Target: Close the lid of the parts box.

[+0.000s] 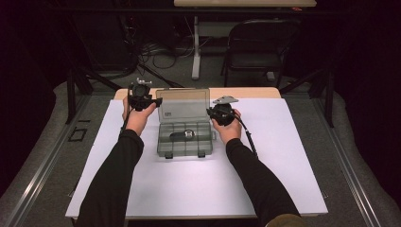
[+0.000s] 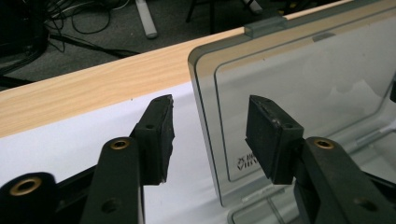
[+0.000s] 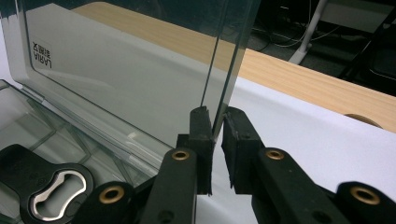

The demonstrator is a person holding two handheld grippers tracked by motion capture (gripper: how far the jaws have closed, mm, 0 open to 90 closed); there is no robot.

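- Toward the desk's far edge, the clear smoky-plastic compartment case [image 1: 184, 137] is sitting with its thin, rigid lid [image 1: 183, 104] standing upright.
- Right gripper [image 3: 217, 122] is pinching the lid's side edge; the grip is likely slippery.
- Left gripper [image 2: 210, 135] is straddling the opposite edge, jaws apart.
- A black bottle opener [image 3: 42, 184] is lying inside.

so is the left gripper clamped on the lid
No, the left gripper is open, its jaws standing apart on either side of the edge of the clear lid without touching it.
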